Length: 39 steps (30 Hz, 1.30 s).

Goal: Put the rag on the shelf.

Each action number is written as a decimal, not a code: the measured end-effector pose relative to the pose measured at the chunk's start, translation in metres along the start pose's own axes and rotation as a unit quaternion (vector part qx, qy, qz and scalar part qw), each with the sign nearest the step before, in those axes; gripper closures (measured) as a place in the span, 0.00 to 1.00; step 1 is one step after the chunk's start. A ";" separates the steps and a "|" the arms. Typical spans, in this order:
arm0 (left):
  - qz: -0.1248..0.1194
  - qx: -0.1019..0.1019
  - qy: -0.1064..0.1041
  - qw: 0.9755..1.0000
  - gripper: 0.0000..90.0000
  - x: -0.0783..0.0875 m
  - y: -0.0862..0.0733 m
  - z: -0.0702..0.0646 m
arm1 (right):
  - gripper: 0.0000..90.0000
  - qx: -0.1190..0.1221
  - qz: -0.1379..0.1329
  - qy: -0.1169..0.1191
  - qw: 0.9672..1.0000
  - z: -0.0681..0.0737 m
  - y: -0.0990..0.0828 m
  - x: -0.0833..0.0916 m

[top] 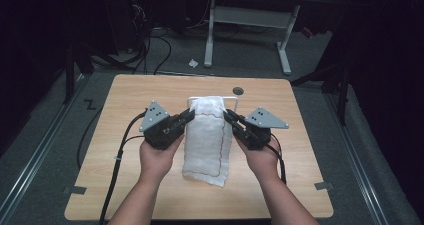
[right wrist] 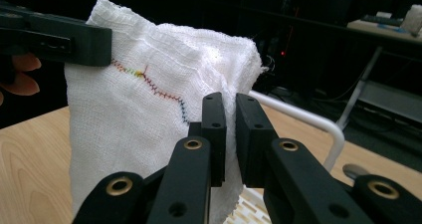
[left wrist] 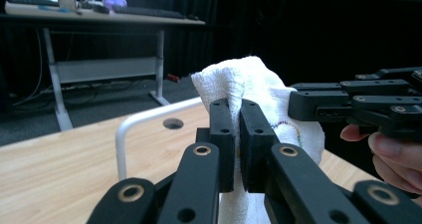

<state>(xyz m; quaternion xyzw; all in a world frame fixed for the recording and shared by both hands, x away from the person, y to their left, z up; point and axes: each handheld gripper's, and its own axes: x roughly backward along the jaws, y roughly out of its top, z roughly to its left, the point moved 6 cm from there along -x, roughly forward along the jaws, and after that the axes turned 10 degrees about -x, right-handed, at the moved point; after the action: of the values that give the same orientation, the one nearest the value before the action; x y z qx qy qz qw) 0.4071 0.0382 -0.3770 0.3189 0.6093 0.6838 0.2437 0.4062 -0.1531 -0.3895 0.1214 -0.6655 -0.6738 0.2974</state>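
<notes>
Pinching the cloth from either side, both grippers had their jaws nearly together with white fabric caught between them. In the left gripper view the left gripper (left wrist: 238, 122) held a fold of the white cloth (left wrist: 249, 82) near its upper edge, jaws drawn close with just a thin strip of fabric in the gap. In the right gripper view the right gripper (right wrist: 230, 115) was closed the same way on the cloth's opposite edge, the fabric bunching just above the jaw tips.

Between the two grips the cloth stood raised, its top lifted off the wooden table (top: 125, 95) and its lower end trailing down onto the tabletop toward the person. A line of multicoloured stitching (right wrist: 149, 84) ran across its face and along its border. The far end of the cloth was draped at a white metal rack (top: 235, 101) whose rounded bar curved up from the table behind it; whether the fabric rested on the bar could not be told.

From above, the left hand (top: 159, 157) and right hand (top: 260, 157) gripped the tools from the near side, cables trailing back along the forearms. A small dark round hole (top: 238, 90) sat in the table near its far edge, and beyond it another desk's white legs (top: 210, 35) stood on grey carpet.
</notes>
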 end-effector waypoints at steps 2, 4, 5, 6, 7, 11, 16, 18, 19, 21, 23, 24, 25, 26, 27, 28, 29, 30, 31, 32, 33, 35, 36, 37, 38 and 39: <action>-0.003 -0.001 -0.002 1.000 0.96 0.000 0.003 0.000 | 0.93 0.000 -0.003 0.000 1.000 0.001 0.003 0.001; -0.009 -0.004 0.000 1.000 0.96 0.000 0.011 0.002 | 0.93 0.000 -0.008 0.001 1.000 0.001 0.011 0.001; -0.009 -0.004 0.000 1.000 0.96 0.000 0.011 0.002 | 0.93 0.000 -0.009 0.001 1.000 0.001 0.013 0.001; -0.014 -0.006 0.001 1.000 0.96 0.000 0.017 0.003 | 0.93 0.000 -0.011 0.002 1.000 0.000 0.015 0.001; -0.014 -0.006 0.001 1.000 0.96 0.000 0.017 0.003 | 0.93 0.000 -0.011 0.002 1.000 0.000 0.015 0.001; -0.023 -0.015 0.001 1.000 0.96 0.000 0.027 0.003 | 0.93 -0.002 -0.022 0.002 1.000 0.000 0.027 0.003; -0.035 -0.019 0.003 0.999 0.96 0.000 0.039 0.006 | 0.93 0.002 -0.033 0.001 0.999 -0.001 0.041 0.004; -0.037 -0.023 0.004 0.999 0.96 0.000 0.043 0.006 | 0.93 0.003 -0.035 0.002 0.999 -0.001 0.044 0.005; -0.039 -0.025 0.004 0.999 0.96 -0.001 0.046 0.007 | 0.93 0.003 -0.038 0.002 0.999 -0.002 0.048 0.005; -0.041 -0.025 0.004 0.999 0.96 -0.001 0.047 0.007 | 0.93 0.002 -0.039 0.002 0.999 -0.002 0.049 0.006; -0.041 -0.026 0.003 0.999 0.96 -0.002 0.049 0.007 | 0.93 0.005 -0.040 0.000 0.999 -0.003 0.053 0.006; -0.040 -0.028 0.003 0.999 0.96 -0.002 0.050 0.007 | 0.93 0.005 -0.040 0.000 0.999 -0.003 0.053 0.006; -0.043 -0.028 0.003 0.999 0.96 -0.003 0.051 0.007 | 0.93 0.006 -0.042 -0.001 0.999 -0.004 0.055 0.007; -0.041 -0.028 0.003 0.999 0.96 -0.003 0.052 0.007 | 0.93 0.005 -0.043 -0.001 0.999 -0.004 0.055 0.008; -0.041 -0.028 0.003 0.999 0.96 -0.003 0.052 0.007 | 0.93 0.005 -0.043 -0.001 0.999 -0.004 0.055 0.008; -0.042 -0.029 0.003 0.999 0.96 -0.004 0.052 0.007 | 0.93 0.006 -0.044 -0.002 0.999 -0.005 0.056 0.008; -0.042 -0.031 0.004 0.999 0.96 -0.004 0.053 0.007 | 0.93 0.004 -0.043 -0.002 0.999 -0.006 0.057 0.008; -0.042 -0.032 0.005 0.999 0.96 -0.005 0.054 0.008 | 0.93 0.004 -0.043 -0.002 0.999 -0.007 0.058 0.007; -0.041 -0.036 0.007 0.999 0.96 -0.006 0.055 0.008 | 0.94 0.005 -0.043 -0.004 0.999 -0.007 0.060 0.007; -0.037 -0.043 0.009 0.998 0.96 -0.009 0.058 0.010 | 0.93 0.005 -0.042 -0.004 0.999 -0.008 0.061 0.007; -0.037 -0.043 0.009 0.998 0.96 -0.009 0.058 0.010 | 0.94 0.005 -0.043 -0.006 0.999 -0.009 0.063 0.006; -0.036 -0.048 0.011 0.998 0.96 -0.012 0.062 0.013 | 0.94 0.005 -0.043 -0.007 0.999 -0.010 0.065 0.006; -0.037 -0.050 0.012 0.998 0.96 -0.013 0.065 0.014 | 0.94 0.005 -0.045 -0.008 0.999 -0.011 0.067 0.005; -0.038 -0.053 0.013 0.998 0.96 -0.015 0.067 0.015 | 0.94 0.003 -0.047 -0.008 0.999 -0.012 0.070 0.005; -0.039 -0.054 0.013 0.998 0.96 -0.017 0.069 0.016 | 0.94 0.001 -0.048 -0.008 0.999 -0.013 0.072 0.004; -0.044 -0.047 0.013 0.998 0.96 -0.021 0.073 0.021 | 0.94 -0.004 -0.051 -0.010 0.999 -0.015 0.076 0.002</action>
<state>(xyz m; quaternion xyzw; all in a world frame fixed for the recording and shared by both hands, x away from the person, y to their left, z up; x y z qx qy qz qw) 0.4406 0.0272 -0.3068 0.2707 0.5932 0.7043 0.2807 0.4312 -0.1620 -0.3163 0.1476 -0.6588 -0.6917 0.2565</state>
